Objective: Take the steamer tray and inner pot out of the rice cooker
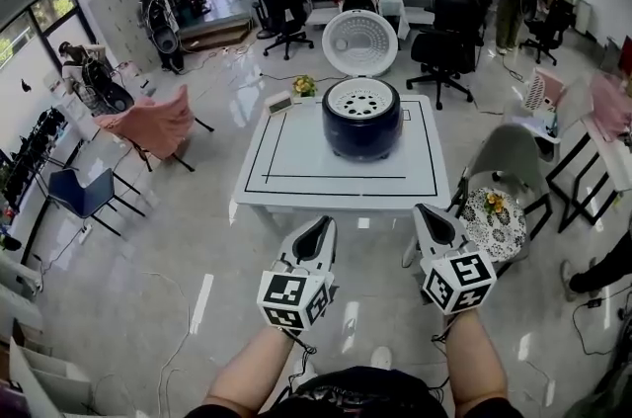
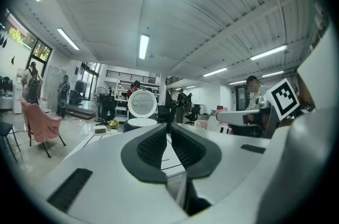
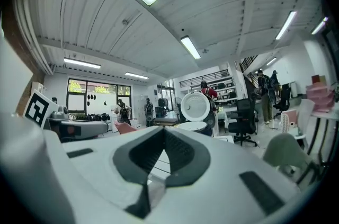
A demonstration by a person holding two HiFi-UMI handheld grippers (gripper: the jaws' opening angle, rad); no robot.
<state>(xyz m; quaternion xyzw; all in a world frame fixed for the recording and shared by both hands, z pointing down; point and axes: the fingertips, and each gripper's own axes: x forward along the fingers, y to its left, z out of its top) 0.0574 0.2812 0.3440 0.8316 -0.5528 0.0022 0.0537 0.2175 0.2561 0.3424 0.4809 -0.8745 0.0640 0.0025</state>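
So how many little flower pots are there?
2. One flower pot sits on the white table, left of the rice cooker; the second flower pot is on the small round table at right. More may be hidden.

Two grippers held out before a rice cooker on a white table

The left gripper (image 1: 321,224) and right gripper (image 1: 427,211) point level at the table (image 1: 296,171), well short of it, jaws together and empty. The dark rice cooker (image 1: 361,131) stands with its lid (image 1: 359,42) upright and the white perforated steamer tray (image 1: 361,97) seated in its top.
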